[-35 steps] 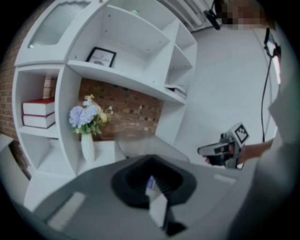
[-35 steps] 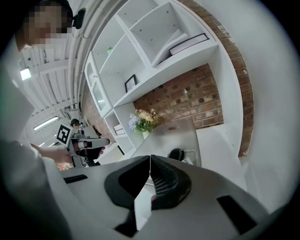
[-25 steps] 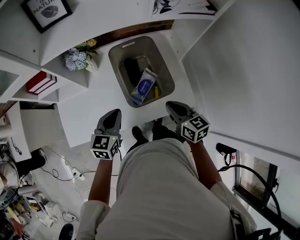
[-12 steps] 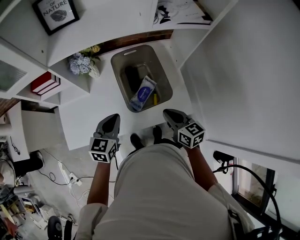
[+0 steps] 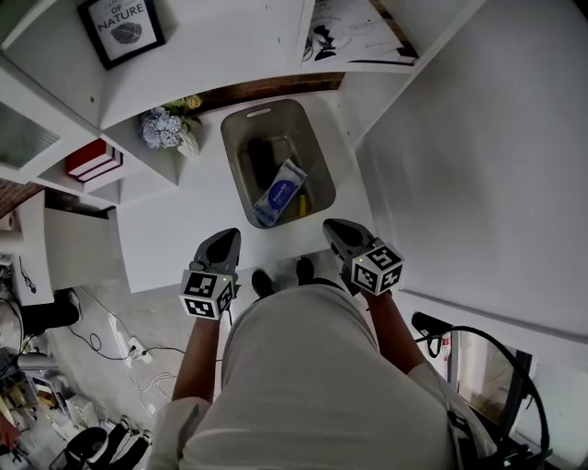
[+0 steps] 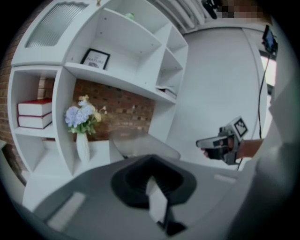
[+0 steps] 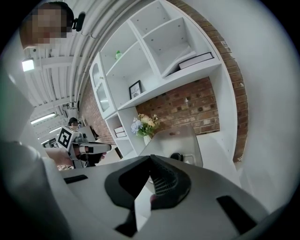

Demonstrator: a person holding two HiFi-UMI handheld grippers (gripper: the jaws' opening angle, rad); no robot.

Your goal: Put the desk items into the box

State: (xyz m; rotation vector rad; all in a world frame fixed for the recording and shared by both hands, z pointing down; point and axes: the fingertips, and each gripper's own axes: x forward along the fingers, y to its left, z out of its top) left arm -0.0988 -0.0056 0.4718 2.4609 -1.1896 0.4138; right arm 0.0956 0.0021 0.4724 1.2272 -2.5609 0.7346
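A grey box point(image 5: 323, 161) stands on the white desk point(image 5: 175, 220), against the back. Inside it lie a blue and white pack point(image 5: 278, 193), a black item point(image 5: 260, 158) and a yellow item point(image 5: 302, 204). My left gripper point(image 5: 225, 238) hovers over the desk's front edge, left of the box, shut with nothing in it. My right gripper point(image 5: 333, 226) is at the front edge just below the box's right corner, jaws together and empty. The left gripper view shows the box point(image 6: 140, 143) ahead and the right gripper point(image 6: 206, 142) beside it. From the right gripper view the box point(image 7: 180, 140) is ahead.
A white vase of flowers point(image 5: 170, 128) stands left of the box. Red books point(image 5: 87, 158) lie in a shelf compartment further left, and a framed picture point(image 5: 121, 27) sits on a shelf above. A white wall point(image 5: 478, 156) runs along the right. Cables point(image 5: 119, 335) lie on the floor.
The head camera has shifted a little, so the box and the shelves sit lower in the picture. Both grippers keep their places at the desk's front edge.
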